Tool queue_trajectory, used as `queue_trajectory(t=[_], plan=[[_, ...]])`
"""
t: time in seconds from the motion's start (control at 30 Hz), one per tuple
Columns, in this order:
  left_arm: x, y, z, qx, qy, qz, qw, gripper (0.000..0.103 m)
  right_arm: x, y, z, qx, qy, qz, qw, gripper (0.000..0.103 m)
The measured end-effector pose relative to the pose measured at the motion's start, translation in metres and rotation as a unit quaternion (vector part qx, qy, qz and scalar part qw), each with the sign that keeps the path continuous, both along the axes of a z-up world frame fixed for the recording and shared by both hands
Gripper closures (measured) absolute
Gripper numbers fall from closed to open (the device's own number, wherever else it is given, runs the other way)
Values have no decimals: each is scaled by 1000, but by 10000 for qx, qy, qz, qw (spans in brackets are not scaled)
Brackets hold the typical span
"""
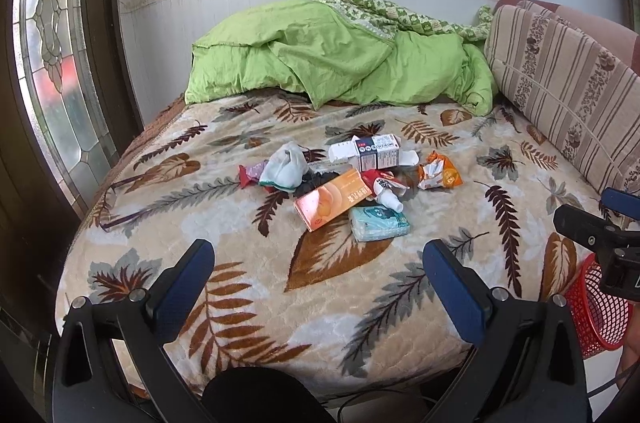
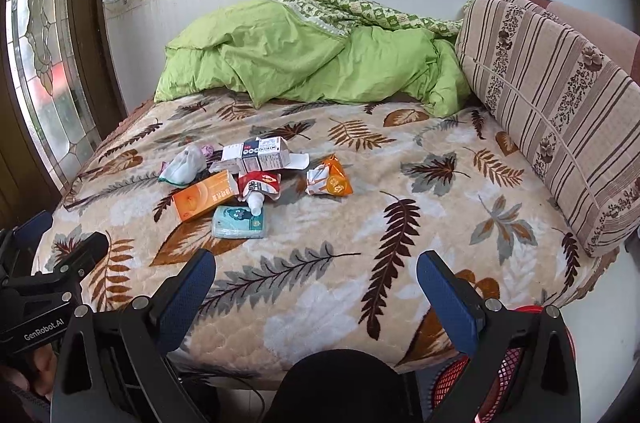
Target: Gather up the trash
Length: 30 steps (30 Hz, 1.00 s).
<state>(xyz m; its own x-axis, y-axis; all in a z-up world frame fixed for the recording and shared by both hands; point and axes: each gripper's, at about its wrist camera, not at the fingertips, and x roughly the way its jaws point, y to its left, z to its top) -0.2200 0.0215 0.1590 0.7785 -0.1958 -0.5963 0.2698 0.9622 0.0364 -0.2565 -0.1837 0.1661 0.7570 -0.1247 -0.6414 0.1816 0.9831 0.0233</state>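
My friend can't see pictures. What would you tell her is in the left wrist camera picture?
A little pile of trash, boxes, wrappers and a tissue pack, lies in the middle of a bed with a leaf-patterned blanket. The open left gripper points at it from the near edge, holding nothing. A red mesh basket sits at the right, with a green quilt behind.

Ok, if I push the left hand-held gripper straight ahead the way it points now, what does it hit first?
Probably the teal tissue pack, the nearest piece of the trash pile, with the orange box just behind it. The open left hand-held gripper has only bare leaf-print blanket before that. Depth is hard to judge.
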Motion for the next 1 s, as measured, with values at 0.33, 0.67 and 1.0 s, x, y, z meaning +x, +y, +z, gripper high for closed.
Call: queue_trajectory(t=[0.33, 0.67, 1.0], plan=[[10, 0, -13, 4, 148, 10, 9999, 0, 9, -1, -13, 11, 185, 2, 9998, 1], [10, 1, -14, 31, 138, -16, 9999, 0, 11, 0, -14, 5, 217, 46, 9998, 1], [16, -2, -29, 66, 299, 6, 9995, 0, 13, -4, -20, 96, 292, 53, 9995, 1]])
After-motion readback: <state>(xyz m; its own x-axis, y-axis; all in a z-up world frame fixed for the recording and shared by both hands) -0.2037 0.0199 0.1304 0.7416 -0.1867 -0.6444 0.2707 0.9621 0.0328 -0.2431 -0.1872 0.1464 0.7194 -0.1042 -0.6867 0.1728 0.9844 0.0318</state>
